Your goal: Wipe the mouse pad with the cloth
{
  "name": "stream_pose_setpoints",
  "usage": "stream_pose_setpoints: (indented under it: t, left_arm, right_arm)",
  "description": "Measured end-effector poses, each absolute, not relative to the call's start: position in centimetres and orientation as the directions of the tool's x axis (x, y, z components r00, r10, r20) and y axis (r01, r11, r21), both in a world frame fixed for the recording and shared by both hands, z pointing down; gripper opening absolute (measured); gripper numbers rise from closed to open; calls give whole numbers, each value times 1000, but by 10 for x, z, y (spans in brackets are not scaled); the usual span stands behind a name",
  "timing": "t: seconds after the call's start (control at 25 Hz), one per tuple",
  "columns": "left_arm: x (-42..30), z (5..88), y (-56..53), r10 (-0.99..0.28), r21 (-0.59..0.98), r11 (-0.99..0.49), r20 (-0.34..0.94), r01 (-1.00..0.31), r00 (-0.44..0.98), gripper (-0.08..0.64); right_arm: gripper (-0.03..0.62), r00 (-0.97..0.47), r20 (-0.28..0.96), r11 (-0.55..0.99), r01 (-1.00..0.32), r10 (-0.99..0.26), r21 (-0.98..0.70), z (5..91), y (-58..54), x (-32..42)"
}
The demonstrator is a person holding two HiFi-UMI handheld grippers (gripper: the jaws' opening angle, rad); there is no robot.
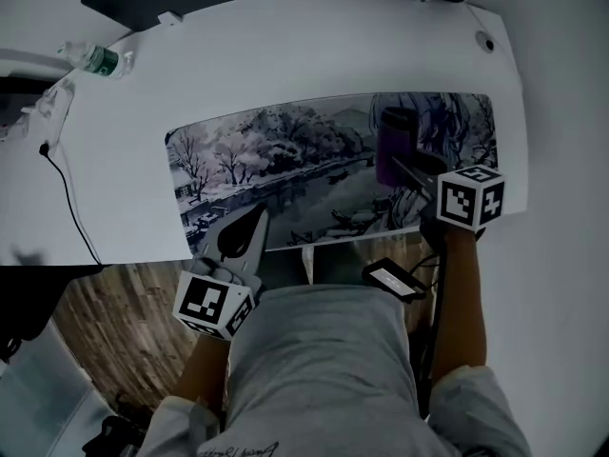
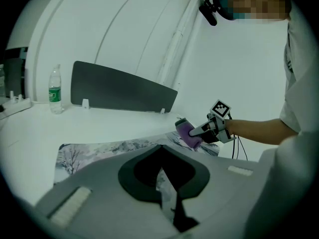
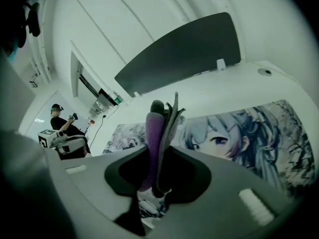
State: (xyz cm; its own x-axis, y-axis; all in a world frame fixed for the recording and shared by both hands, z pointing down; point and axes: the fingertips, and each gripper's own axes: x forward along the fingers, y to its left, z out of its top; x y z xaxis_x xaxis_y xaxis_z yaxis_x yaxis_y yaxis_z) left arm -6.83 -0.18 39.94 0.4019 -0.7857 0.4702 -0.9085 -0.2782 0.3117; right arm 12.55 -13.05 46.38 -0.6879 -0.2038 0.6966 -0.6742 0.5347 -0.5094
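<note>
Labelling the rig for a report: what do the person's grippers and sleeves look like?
The left gripper and right gripper are grey, each carrying a white cube of black square markers. Grey short sleeves; dark cables run beside the right arm.

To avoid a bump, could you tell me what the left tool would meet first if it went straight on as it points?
Probably the long printed landscape mouse pad, lying just beyond the left tool's tips; its height above the pad is unclear.
</note>
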Motion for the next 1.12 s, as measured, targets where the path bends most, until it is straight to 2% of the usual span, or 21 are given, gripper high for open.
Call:
stream_pose_setpoints:
  t: [0.4, 0.72, 0.92, 1.12]
  left_arm:
    - [-169, 402, 63, -819, 317, -169, 482, -934, 311, 18]
    - [-246, 411, 103, -852, 312, -59, 479, -948, 210, 18]
    - [-273, 419, 124, -855, 310, 0, 493, -951, 161, 18]
    - [-284, 423, 136, -853, 317, 28, 502, -948, 142, 18]
  right_arm:
    - [102, -764, 641, 607, -542, -69, -580, 468, -58, -56]
    - [103, -779, 621, 643, -432, 88, -632, 493, 16, -195]
    - [102, -759, 633, 647, -407, 152, -644, 517, 49, -241]
    - [102, -727, 671, 645, -445, 145, -621, 537, 57, -245]
